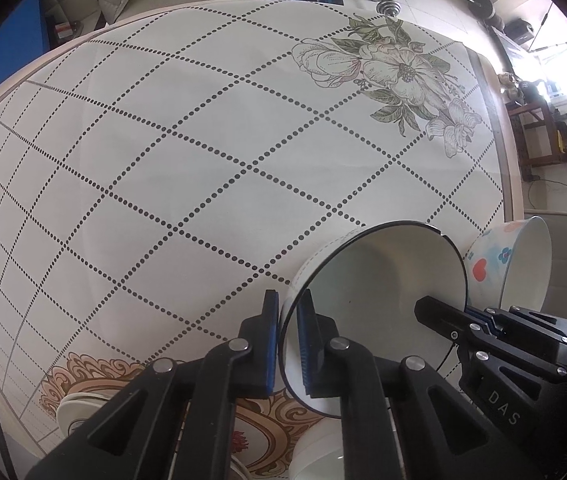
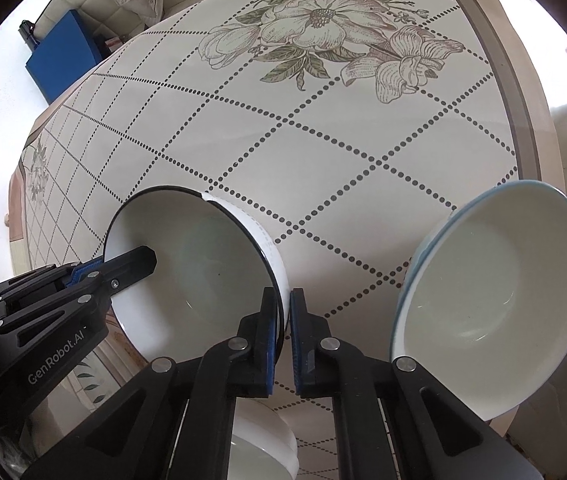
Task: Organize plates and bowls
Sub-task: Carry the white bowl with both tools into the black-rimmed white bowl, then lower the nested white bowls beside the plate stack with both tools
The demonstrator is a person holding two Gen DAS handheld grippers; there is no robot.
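While one bowl hangs between two grippers: the step in hand appears to be a two-handed carry of the black-rimmed bowl point(image 1: 375, 292), tipped on its side, above the table point(image 1: 203, 140).
Left gripper point(image 1: 288, 308): jaws clenched over the bowl's rim at lower centre of the left view, one pad outside the wall and one inside.
Right gripper point(image 2: 283, 300): jaws clenched on the opposite rim at lower centre of the right view, the wall pinched between the blue pads.
Likely target: a stack of white bowls point(image 2: 267, 452) at the bottom edge, directly beneath the grippers; nesting there seems the natural goal.
Next move calls for: levelling the bowl mouth-up, lowering it squarely, and having both grippers let go together, since one early release would swing it.
Neighbour: a blue-rimmed bowl point(image 2: 495, 292) at right, tilted, just beside the right gripper; what supports it cannot be told.
Other ware: plates point(image 1: 79, 404) at lower left of the left view.
Edges: the table's banded border runs down the right of both views, near the tilted bowl.
Open room: a broad bare cloth fills the centre and upper left.
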